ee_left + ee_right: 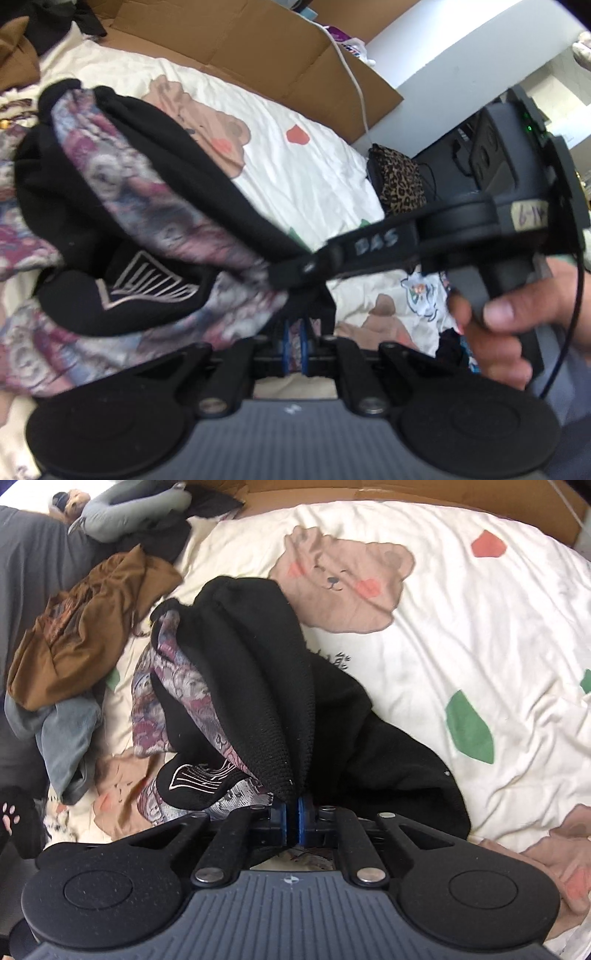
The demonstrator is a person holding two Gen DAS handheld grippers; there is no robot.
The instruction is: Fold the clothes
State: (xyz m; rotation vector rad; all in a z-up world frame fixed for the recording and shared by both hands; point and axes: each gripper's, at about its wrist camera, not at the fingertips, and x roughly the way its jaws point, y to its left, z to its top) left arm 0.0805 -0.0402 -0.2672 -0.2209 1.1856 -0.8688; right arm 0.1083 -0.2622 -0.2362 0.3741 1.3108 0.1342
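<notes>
A black garment [155, 155] with a purple-grey floral lining and a white line logo is bunched up over the bed. At the bottom of the left wrist view, my left gripper [294, 343] is shut on a floral fold of it, with blue pads [283, 345] pressed on the cloth. My right gripper [291, 273] comes in from the right, held by a hand [495, 339], and pinches the black edge just above. In the right wrist view, the right gripper [294, 814] is shut on the ribbed black hem of the garment [266, 672], which rises away from it.
A cream bedsheet [461, 627] printed with bears lies underneath. A brown garment [85, 627] and a grey-blue garment [66, 746] are piled at the left. Flattened cardboard [258, 44], a white cable [354, 74] and a leopard-print bag [402, 181] sit by the bed's far edge.
</notes>
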